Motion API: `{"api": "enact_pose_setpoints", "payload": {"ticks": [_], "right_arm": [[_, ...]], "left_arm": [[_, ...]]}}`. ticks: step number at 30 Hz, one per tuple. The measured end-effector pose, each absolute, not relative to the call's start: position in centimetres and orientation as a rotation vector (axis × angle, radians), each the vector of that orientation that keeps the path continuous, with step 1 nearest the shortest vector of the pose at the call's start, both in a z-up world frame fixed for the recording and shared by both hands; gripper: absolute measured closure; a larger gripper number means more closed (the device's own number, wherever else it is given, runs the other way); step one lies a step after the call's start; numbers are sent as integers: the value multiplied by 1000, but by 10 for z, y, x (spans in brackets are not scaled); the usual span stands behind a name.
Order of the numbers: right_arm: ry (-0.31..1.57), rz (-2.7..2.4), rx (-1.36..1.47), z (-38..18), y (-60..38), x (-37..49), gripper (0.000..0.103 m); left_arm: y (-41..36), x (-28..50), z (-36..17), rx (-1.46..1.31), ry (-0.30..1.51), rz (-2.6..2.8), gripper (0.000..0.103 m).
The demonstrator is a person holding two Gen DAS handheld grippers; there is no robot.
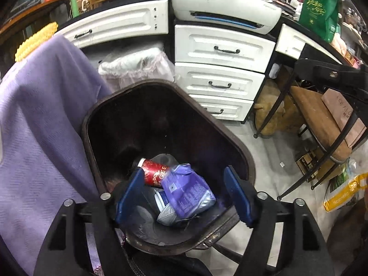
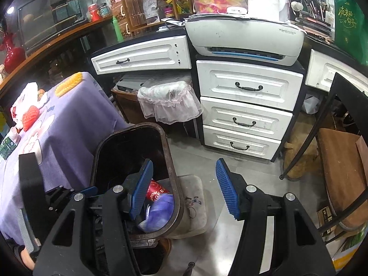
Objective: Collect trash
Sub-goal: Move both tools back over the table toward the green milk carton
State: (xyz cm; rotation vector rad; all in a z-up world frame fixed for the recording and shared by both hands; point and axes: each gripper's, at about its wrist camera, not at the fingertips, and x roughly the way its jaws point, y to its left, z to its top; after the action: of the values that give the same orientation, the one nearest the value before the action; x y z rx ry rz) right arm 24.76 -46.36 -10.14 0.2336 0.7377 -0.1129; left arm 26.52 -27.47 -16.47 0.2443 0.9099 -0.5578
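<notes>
A dark brown trash bin (image 1: 88, 124) stands beside the purple-clothed table. Inside it lie a red paper cup (image 1: 153, 172), a purple packet (image 1: 187, 192) and a white and blue wrapper (image 1: 166, 210). My left gripper (image 1: 182, 171) hangs over the bin's mouth, open, with the packet lying loose below its blue pads (image 1: 128, 194). In the right wrist view the bin (image 2: 169, 158) sits lower left, with the cup (image 2: 156, 192) and packet (image 2: 159, 211) visible inside. My right gripper (image 2: 184, 162) is open and holds nothing, its left finger over the bin's rim.
White drawers (image 2: 248, 119) and a printer (image 2: 246, 39) stand behind the bin. A lace-lined bin (image 2: 170, 101) is under the desk. The purple-clothed table (image 2: 69, 124) carries knitted items. A chair (image 1: 319, 119) stands right, a yellow bag (image 1: 345, 193) lies on the floor, and a cushion (image 2: 195, 204) is beside the bin.
</notes>
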Motion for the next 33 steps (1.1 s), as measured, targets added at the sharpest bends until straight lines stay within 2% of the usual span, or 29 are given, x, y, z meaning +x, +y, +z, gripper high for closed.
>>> {"api": "enact_pose_setpoints", "payload": {"ticks": [5, 7, 14, 17, 33], "right_arm": [[730, -120, 232, -97, -466, 247, 44], [719, -125, 227, -94, -465, 245, 35], [709, -75, 235, -83, -461, 248, 31], [702, -14, 232, -78, -450, 250, 25], [705, 348, 81, -48, -330, 276, 15]], "left_arm": [[-276, 248, -146, 251, 863, -612, 22], [-276, 242, -139, 250, 851, -633, 19], [-250, 221, -100, 196, 799, -699, 12], [-236, 213, -84, 177, 772, -710, 9], [-105, 212, -26, 161, 650, -508, 6]]}}
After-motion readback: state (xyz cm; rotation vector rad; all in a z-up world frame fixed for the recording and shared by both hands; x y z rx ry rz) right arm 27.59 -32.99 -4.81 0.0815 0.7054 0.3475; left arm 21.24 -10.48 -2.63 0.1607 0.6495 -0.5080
